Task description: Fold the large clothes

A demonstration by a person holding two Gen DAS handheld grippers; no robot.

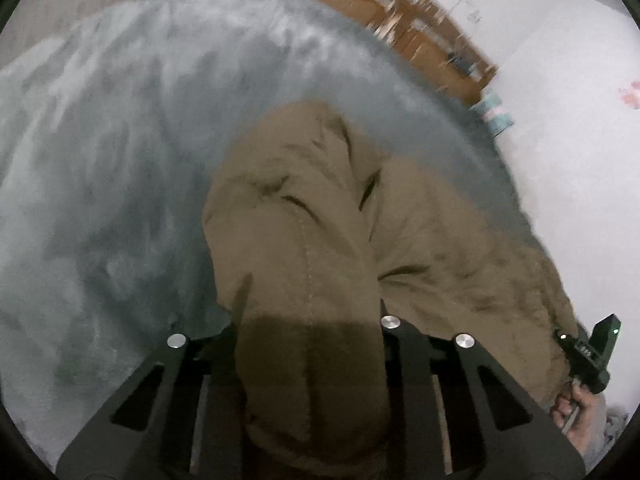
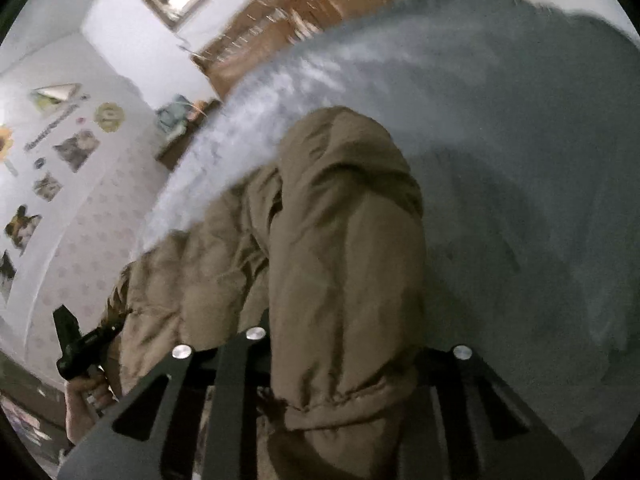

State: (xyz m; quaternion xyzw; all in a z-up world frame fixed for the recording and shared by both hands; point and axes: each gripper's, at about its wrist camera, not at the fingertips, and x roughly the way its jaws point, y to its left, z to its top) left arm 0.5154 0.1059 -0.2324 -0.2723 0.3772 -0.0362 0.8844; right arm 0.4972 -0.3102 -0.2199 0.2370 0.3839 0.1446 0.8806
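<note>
Left wrist view
- Garment: we see a padded olive-brown jacket [image 1: 312, 216] lying on a grey fleecy blanket [image 1: 120, 160], one sleeve-like end running back into the left gripper [image 1: 310, 320].
- Fingers: clamped together on that bunched end, cloth filling the gap.
- Other hand: at the right edge, the right gripper [image 1: 592, 344] beside the jacket's far side, with a hand [image 1: 576, 408] on its handle.
- Risk: we judge the thick padding may slide out of a narrow pinch if the fold is pulled hard (the picture is smeared, so the pace looks brisk).
- Containers: none that we can make out; the wooden furniture [image 1: 400, 12] behind is too blurred to read.

Right wrist view
- Garment: the jacket's other end, a cuff-like gather, sits between the right gripper's fingers, closed on it.
- Other hand: the left gripper shows at the lower left.
- Risk: uneven pulls from the two hands could twist the jacket or drag the blanket into a ridge under the fold.
- Containers: none visible; pictures [image 2: 76, 148] hang on the wall.
</note>
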